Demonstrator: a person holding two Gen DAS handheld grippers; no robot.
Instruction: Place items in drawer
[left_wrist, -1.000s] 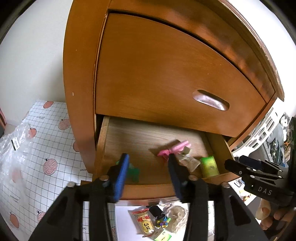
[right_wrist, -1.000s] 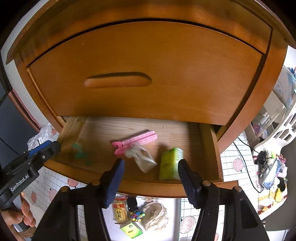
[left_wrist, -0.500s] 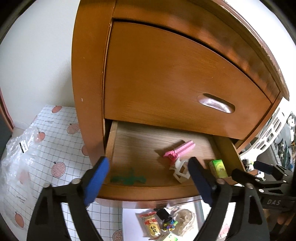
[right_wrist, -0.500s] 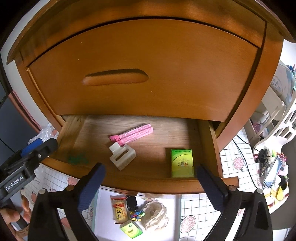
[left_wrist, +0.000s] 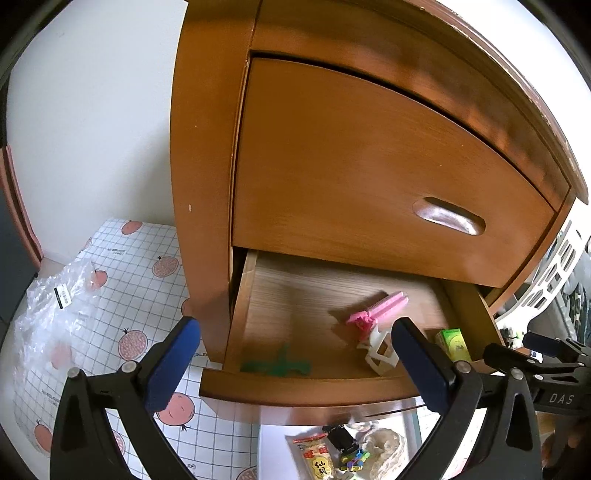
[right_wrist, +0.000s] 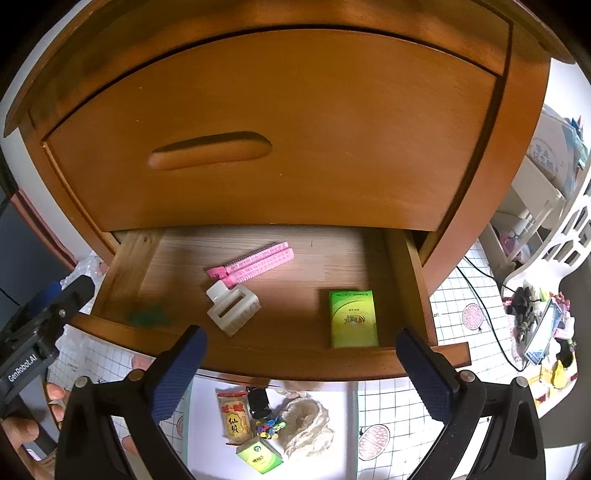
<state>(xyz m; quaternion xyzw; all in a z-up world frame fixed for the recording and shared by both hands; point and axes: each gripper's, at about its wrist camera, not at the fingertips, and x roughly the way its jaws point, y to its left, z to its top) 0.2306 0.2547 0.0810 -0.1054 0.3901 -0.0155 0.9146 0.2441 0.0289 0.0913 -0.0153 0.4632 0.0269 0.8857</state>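
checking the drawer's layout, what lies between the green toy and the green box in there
In the right wrist view, the white hair claw clip lies between the green toy and the green box on the drawer floor, with the pink clip just behind it.

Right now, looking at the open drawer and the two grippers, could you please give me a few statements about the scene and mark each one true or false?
1. The green box lies inside the open lower drawer. True.
2. The right gripper is shut on the white hair claw. False: its jaws stand wide open with nothing between them, and the claw lies on the drawer floor.
3. The pink clip lies behind the white hair claw, farther into the drawer. True.
4. The upper drawer is pulled out. False: it is closed.
5. A snack packet rests on the floor below the drawer front. True.
6. The left gripper holds the green toy. False: its jaws are open and empty.
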